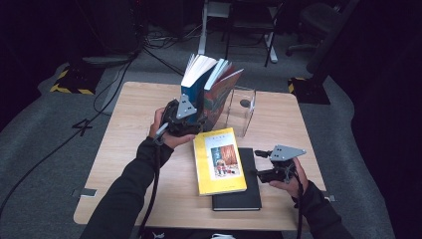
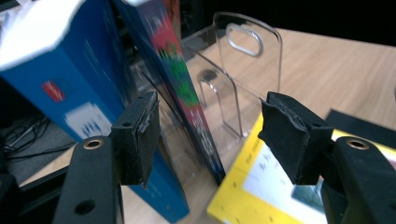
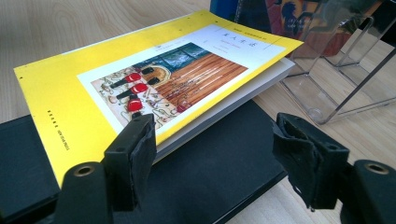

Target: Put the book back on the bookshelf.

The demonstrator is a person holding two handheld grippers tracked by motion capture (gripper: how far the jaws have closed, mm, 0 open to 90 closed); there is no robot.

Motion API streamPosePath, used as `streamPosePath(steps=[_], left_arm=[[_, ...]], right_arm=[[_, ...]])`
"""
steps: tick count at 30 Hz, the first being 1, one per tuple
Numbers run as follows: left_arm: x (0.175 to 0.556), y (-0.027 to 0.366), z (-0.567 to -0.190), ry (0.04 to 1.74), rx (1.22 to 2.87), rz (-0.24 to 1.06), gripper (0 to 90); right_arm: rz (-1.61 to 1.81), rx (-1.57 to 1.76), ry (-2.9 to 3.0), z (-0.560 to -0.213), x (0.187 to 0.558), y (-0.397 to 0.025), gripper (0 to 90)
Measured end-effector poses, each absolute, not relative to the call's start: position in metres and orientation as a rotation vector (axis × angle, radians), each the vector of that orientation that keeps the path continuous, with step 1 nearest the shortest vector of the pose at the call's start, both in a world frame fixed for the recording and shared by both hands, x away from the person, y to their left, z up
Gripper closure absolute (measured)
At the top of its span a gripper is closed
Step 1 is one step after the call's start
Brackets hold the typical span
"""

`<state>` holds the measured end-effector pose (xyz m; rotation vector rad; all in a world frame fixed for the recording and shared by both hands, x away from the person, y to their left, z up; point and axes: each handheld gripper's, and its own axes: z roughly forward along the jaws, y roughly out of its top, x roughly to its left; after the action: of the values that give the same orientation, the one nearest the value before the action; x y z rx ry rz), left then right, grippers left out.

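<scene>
While two books already stood upright, the work at this moment was shelving books into a clear stand.

Table (image 1: 129, 149): a wooden top carried everything; the standing books and holder sat toward its far edge, the flat books nearer the person's edge, right of middle.

Blue book (image 1: 191, 87): stood upright and fanned open, leaning beside the colourful book (image 1: 221, 92) at the acrylic holder (image 1: 243, 112).

Yellow book (image 1: 219, 160): lay flat, partly atop the black notebook (image 1: 244, 191).

Left gripper (image 1: 191, 121): jaws spread wide, gripping nothing, close against the standing books as if steadying them.

Right gripper (image 1: 259, 162): jaws apart and empty, just beside the yellow book's right edge.

Next move, judged: the right gripper should close on the yellow book's overhanging edge, lift it, and stand it in the holder.
</scene>
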<state>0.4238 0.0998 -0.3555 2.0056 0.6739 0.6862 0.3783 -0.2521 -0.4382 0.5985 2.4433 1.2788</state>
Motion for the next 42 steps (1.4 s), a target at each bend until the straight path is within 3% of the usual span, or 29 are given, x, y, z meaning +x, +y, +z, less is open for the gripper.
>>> streamPosePath(steps=[24,30,34,42], left_arm=[[0.379,0.128,-0.458,0.692,2.198,0.476,35.0],[0.376,0.128,-0.478,0.691,2.264,0.397,33.8],[0.380,0.124,-0.488,0.725,2.296,0.417,32.6],[0.393,0.124,-0.491,0.783,2.216,0.410,32.5]], right_arm=[[1.330,0.599,2.512,-0.437,0.373,-0.237,31.9],[1.320,0.607,2.584,-0.440,0.375,-0.226,28.7],[1.282,0.622,2.627,-0.446,0.380,-0.220,26.9],[1.244,0.675,2.696,-0.457,0.395,-0.212,19.6]])
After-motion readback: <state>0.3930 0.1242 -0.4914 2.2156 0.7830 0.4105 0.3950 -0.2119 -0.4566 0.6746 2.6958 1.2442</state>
